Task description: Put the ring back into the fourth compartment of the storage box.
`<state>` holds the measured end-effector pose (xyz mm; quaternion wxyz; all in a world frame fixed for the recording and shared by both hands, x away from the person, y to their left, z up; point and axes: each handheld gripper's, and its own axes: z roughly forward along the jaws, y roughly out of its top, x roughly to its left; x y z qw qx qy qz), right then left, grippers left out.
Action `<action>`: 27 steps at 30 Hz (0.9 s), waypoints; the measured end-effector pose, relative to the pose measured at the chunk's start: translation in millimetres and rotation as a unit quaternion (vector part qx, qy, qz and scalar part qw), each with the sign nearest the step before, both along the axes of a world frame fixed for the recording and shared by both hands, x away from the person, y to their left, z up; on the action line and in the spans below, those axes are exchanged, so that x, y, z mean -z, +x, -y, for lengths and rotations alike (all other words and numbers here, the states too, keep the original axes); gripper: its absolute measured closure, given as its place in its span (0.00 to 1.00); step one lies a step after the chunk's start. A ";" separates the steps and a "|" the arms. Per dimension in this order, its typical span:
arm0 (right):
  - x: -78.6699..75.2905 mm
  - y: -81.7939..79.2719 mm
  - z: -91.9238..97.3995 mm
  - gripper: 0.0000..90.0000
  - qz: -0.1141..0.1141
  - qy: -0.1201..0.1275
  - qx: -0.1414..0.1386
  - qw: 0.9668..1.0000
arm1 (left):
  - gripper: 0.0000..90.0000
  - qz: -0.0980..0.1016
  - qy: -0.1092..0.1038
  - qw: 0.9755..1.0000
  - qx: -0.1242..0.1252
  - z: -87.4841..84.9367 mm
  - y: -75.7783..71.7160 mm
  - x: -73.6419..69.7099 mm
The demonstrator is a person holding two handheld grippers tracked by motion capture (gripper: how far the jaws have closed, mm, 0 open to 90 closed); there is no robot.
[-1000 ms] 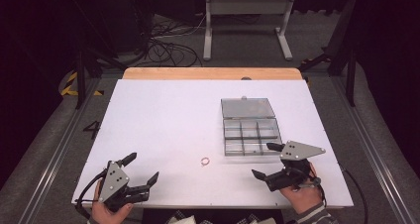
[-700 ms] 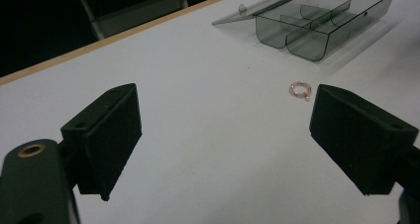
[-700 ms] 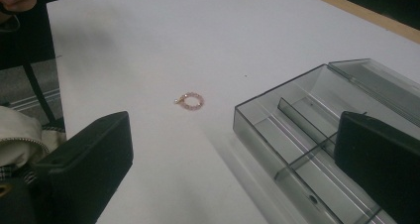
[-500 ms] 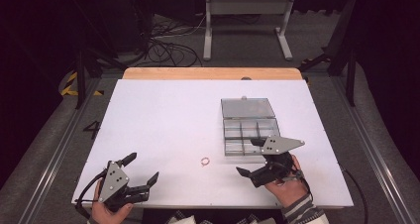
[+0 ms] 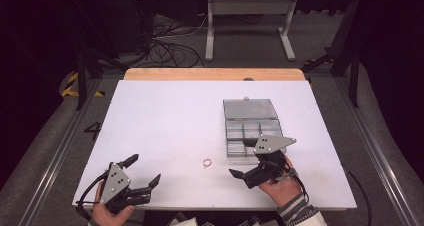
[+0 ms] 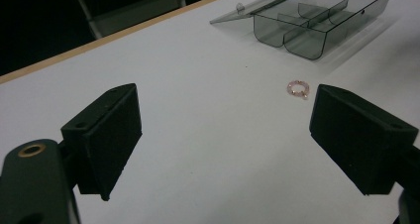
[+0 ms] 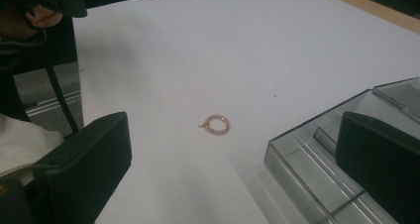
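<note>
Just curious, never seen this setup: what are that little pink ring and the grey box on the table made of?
The ring looks like small pinkish beads strung in a loop, glossy, perhaps glass or plastic; it is too small to tell. The box seems to be smoky see-through plastic: its dividers show through the walls, and its open lid lies flat.
</note>
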<state>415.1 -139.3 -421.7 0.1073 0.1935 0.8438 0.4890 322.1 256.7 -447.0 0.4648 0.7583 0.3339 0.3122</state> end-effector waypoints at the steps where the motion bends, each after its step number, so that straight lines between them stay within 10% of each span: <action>1: -0.2 0.0 -1.0 0.03 -0.002 -0.002 0.001 1.000 | 0.15 0.001 -0.001 1.000 0.000 0.1 0.1 0.0; 27: 15.8 17.2 -44.4 0.39 -0.046 -0.058 0.014 0.997 | 0.15 -0.003 -0.001 1.000 0.003 -0.2 0.5 0.2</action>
